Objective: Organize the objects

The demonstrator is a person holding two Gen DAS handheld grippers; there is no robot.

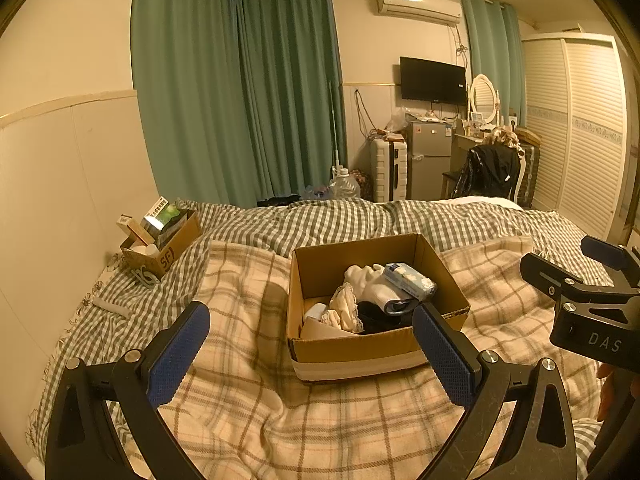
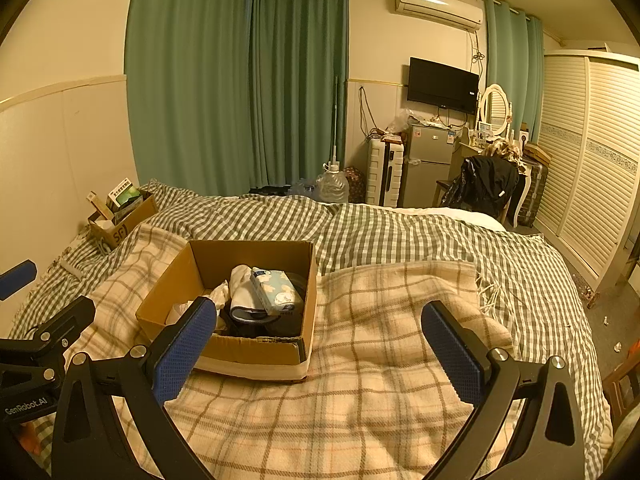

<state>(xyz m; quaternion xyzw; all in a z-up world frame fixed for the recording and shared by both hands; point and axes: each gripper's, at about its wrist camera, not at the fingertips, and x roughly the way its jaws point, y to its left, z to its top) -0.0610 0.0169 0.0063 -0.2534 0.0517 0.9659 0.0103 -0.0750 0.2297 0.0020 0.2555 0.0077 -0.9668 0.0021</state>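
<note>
An open cardboard box (image 1: 362,350) stands on the plaid blanket on the bed; it also shows in the right wrist view (image 2: 256,350). Inside lie white socks (image 1: 368,280), a blue-and-white tissue pack (image 1: 408,280), a cream lacy cloth (image 1: 346,308) and something black (image 1: 376,318). The tissue pack (image 2: 276,290) lies on top in the right wrist view. My left gripper (image 1: 312,350) is open and empty, just in front of the box. My right gripper (image 2: 316,350) is open and empty, to the right of the box.
A smaller cardboard box (image 1: 168,246) with cartons stands at the bed's far left by the wall. A white strip (image 1: 112,307) lies near it. Past the bed are green curtains (image 1: 240,92), a water jug (image 1: 344,186), suitcase, fridge (image 1: 430,160), chair and wardrobe (image 1: 576,132).
</note>
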